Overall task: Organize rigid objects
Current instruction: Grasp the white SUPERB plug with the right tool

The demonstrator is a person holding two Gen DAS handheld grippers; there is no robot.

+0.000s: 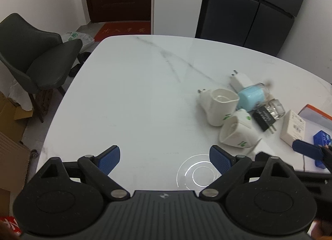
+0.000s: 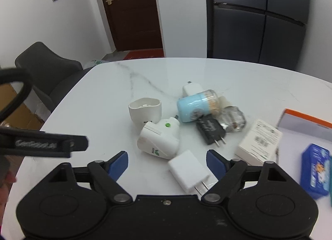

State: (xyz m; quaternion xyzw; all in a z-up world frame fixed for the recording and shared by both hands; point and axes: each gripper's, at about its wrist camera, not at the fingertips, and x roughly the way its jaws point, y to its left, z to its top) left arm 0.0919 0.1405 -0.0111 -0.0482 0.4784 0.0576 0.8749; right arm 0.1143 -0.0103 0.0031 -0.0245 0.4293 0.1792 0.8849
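Several small rigid objects are lying clustered on the white marble table (image 2: pixel 249 78), toward its right side. Nearest the right gripper (image 2: pixel 166 164), a flat white charger (image 2: pixel 187 170) is lying between the spread blue pads, prongs pointing toward the camera; neither pad is pressing on it. Just beyond it a white plug-in unit with a green button (image 2: pixel 160 136) is lying on its side, touching a second white plug-in unit (image 2: pixel 145 112) that is showing its open hollow end. A light blue toothpick jar (image 2: pixel 195 105) is lying tipped over behind them, resting against a small white adapter (image 2: pixel 192 89). A black plug adapter (image 2: pixel 211 129) is lying just beside the jar, next to a small clear glass jar (image 2: pixel 233 118). To the right, a white carton (image 2: pixel 259 142) is sitting near an orange-edged box (image 2: pixel 307 124) and a blue box (image 2: pixel 315 170).

Left gripper (image 1: pixel 165 162) is hovering over a bare part of the table, fingers spread wide with nothing between them, well apart from the cluster. A dark chair (image 1: pixel 35 57) is standing off the table's left edge; a dark refrigerator (image 2: pixel 259 16) and a brown door (image 2: pixel 132 7) are standing behind.
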